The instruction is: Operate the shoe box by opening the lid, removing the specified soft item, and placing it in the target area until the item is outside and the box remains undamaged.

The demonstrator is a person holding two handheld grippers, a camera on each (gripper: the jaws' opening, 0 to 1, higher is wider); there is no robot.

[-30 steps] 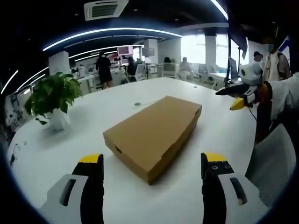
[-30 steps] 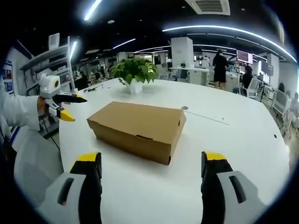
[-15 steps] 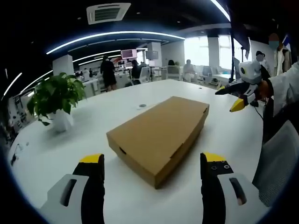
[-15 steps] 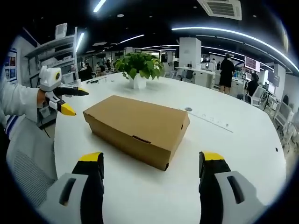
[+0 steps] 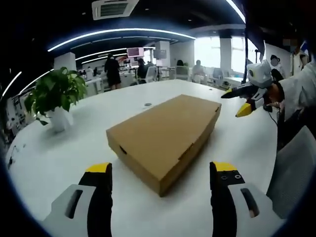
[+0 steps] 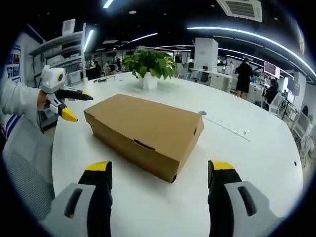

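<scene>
Closed cardboard shoe box (image 5: pixel 165 138) (image 6: pixel 144 132) lies at frame centre on the white table (image 5: pixel 59 163). Left gripper (image 5: pixel 159 170) and right gripper (image 6: pixel 159 168), jaws apart, both empty, flank it low in frame. Potted plant (image 5: pixel 53 101) at left.

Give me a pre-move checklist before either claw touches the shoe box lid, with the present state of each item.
1. Shoe box lid shut and flat: ok, box looks undamaged.
2. Left claw open, not touching the box: ok.
3. Right claw open, not touching the box: ok.
4. Lid's front tab slot in sight for a grip: ok, facing the right claw.
5. Bare table beside the box for setting the item down: ok; the target area's mark, cannot tell.
6. Soft item inside the box: cannot tell, lid hides it.
7. Potted plant away from the box: ok.
</scene>
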